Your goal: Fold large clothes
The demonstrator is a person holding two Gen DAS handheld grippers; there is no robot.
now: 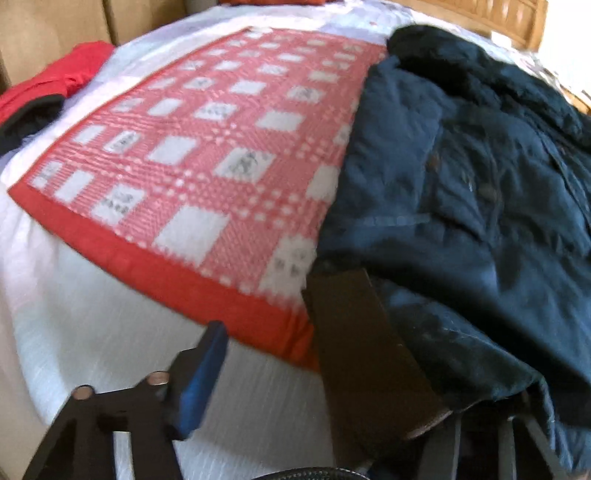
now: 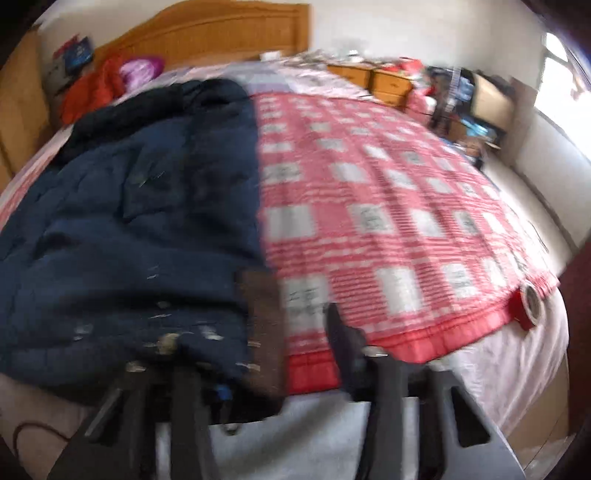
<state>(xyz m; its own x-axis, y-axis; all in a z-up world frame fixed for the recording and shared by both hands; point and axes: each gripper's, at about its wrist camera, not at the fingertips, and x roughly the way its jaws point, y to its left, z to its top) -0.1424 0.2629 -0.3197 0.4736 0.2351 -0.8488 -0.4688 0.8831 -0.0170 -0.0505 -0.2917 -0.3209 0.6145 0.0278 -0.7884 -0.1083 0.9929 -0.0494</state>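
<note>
A large dark navy padded jacket with a black furry hood lies on a red-and-white checked quilt on the bed. In the left wrist view it fills the right side; a brown hem strip hangs over the right finger. My left gripper is open, with the blue-padded left finger clear of the cloth. In the right wrist view the jacket fills the left side and drapes over the left finger. My right gripper is open, its right finger over the quilt's edge.
A white sheet covers the bed below the quilt. Red and black clothes lie at the far left. A wooden headboard, orange and pink items, a roll of tape on the quilt corner, and cluttered nightstands show.
</note>
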